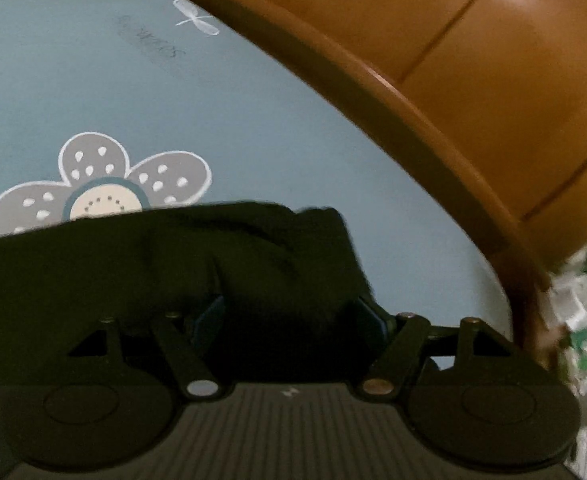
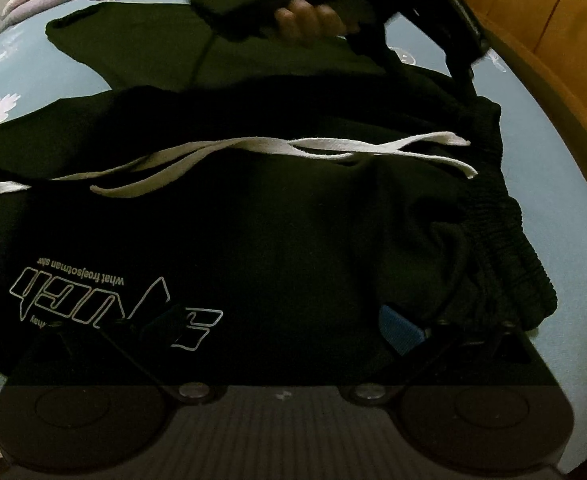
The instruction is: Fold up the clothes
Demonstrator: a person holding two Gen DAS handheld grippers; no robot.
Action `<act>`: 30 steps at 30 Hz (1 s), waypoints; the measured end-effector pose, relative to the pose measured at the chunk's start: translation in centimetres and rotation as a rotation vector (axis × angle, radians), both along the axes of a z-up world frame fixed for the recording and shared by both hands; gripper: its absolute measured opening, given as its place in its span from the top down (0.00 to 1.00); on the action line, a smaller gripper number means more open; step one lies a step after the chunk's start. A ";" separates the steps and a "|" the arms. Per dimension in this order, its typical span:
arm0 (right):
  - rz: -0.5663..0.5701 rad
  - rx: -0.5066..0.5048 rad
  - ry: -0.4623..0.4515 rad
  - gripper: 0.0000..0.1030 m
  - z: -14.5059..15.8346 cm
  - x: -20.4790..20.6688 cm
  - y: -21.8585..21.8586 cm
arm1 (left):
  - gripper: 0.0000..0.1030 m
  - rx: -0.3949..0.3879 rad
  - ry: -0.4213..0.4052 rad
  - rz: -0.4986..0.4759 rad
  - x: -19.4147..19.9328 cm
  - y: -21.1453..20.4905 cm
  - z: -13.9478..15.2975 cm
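The black garment (image 2: 277, 248), apparently sweatpants with a ribbed elastic waistband (image 2: 509, 240) and a white drawstring (image 2: 253, 152), lies bunched on the blue flower-print bed sheet (image 1: 253, 128), its waistband end toward the orange wooden bed frame (image 1: 473, 60). The step in hand appears to be a fold: the left gripper (image 1: 289, 312) carries a bunch of the black fabric between its jaws, which stand fairly wide with cloth filling the gap, and this reads as a grip on a thick fold rather than empty jaws. The right gripper (image 2: 289, 332) sits low over the garment, beside the outlined logo print (image 2: 113, 304); one blue pad (image 2: 399, 330) shows against the cloth, the other finger is lost in the dark fabric, so whether these jaws are pinching or merely resting cannot be told. In the right wrist view a hand (image 2: 309, 20) holds the left gripper above the far side of the garment. The next move probably calls for laying the carried edge flat across the garment, aligned with the waistband, then releasing it. The garment's legs and full outline are cut off or merge into shadow; the left view is motion-blurred near the bed frame.
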State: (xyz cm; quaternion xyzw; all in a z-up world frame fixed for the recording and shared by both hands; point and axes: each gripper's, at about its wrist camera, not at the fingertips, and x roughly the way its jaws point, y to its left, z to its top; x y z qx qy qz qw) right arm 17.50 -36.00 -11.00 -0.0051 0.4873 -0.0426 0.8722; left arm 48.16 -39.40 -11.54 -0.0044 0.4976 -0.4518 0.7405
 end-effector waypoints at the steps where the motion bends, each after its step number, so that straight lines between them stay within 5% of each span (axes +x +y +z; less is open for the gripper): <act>1: 0.002 0.001 -0.001 0.00 0.0 0.0 0.0 | 0.28 -0.009 -0.005 0.013 0.4 -0.3 -0.2; 9: 0.015 0.007 -0.007 0.00 0.0 -0.2 -0.2 | 0.24 0.004 -0.055 0.046 1.6 -1.7 0.4; 14: 0.011 0.005 -0.007 0.00 0.0 0.1 -0.1 | 0.24 -0.027 -0.110 0.021 0.1 1.2 4.1; 23: 0.009 -0.001 0.012 0.00 0.0 0.4 0.1 | 0.24 0.059 -0.267 0.059 -5.6 13.2 11.4; 30: -0.008 -0.016 0.089 0.00 0.5 1.6 0.6 | 0.24 0.221 -0.236 0.228 -12.7 26.1 12.7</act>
